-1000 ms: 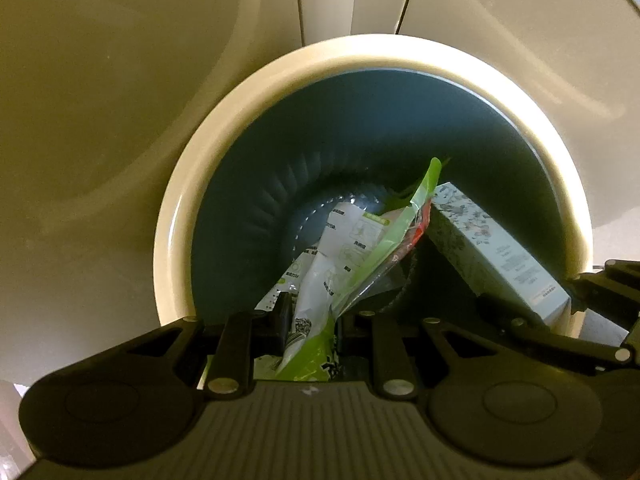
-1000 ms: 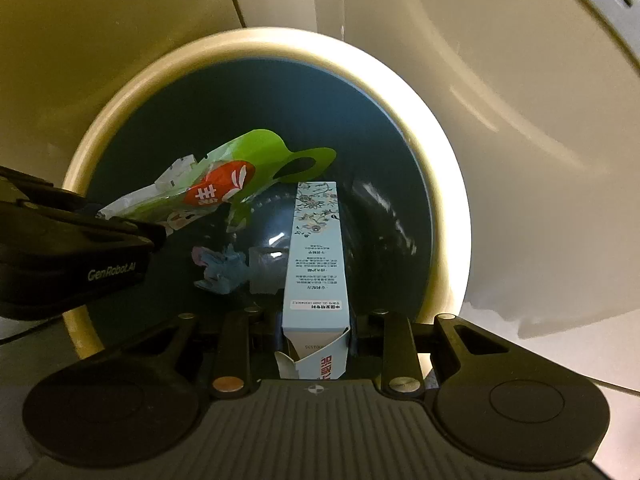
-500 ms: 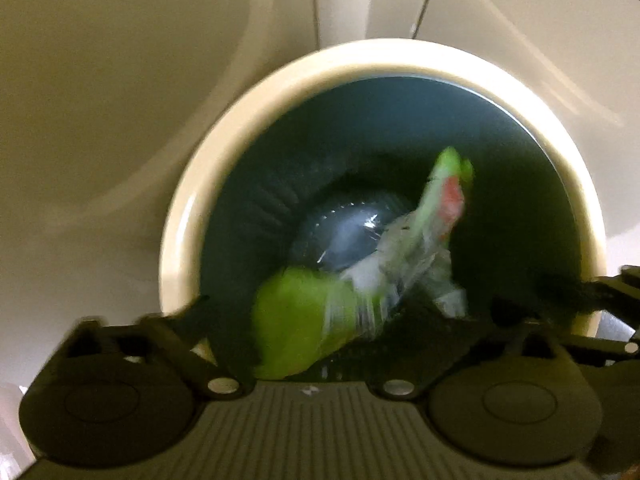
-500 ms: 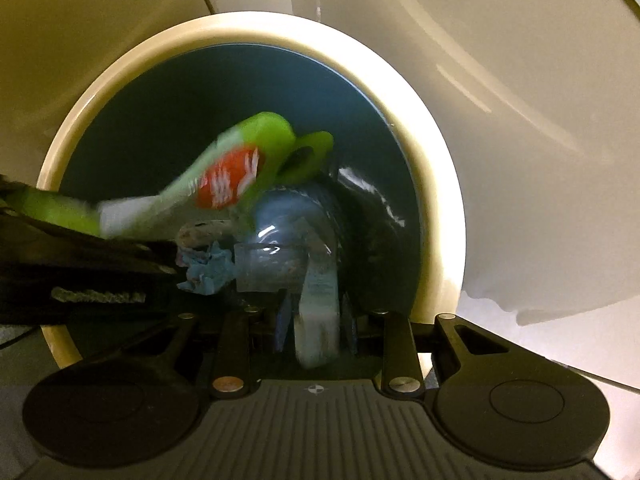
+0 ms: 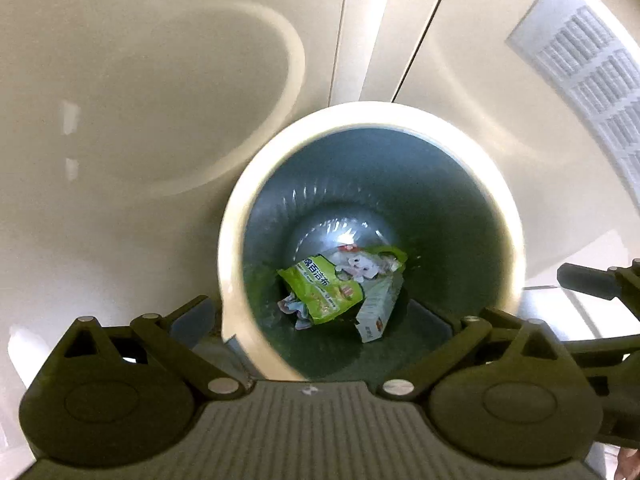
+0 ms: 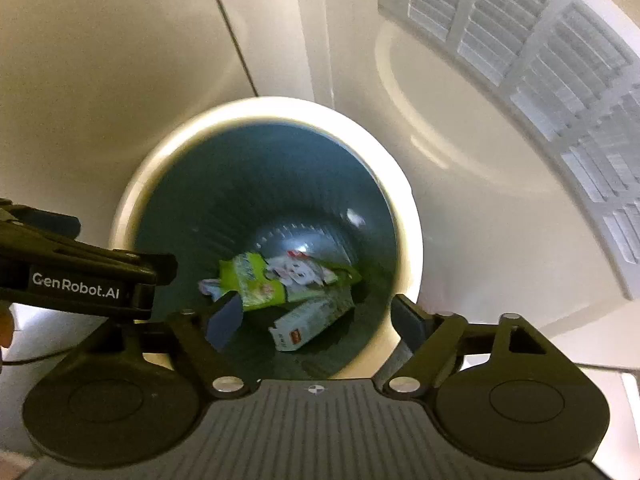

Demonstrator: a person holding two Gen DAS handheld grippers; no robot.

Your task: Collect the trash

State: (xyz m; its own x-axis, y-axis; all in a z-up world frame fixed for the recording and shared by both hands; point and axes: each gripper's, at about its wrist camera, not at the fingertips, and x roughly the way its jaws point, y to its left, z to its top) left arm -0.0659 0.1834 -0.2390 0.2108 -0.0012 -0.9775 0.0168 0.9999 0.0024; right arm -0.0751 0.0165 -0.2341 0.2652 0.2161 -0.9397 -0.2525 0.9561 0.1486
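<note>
Glossy cream floor tiles with dark seams fill the frame; a white slatted vent curves upper right.

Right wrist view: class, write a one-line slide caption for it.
Open right gripper above the cream-rimmed bin, with the green wrapper and pale carton lying at the bottom.

Bin cream w/ teal inside, wrapper green.
</note>
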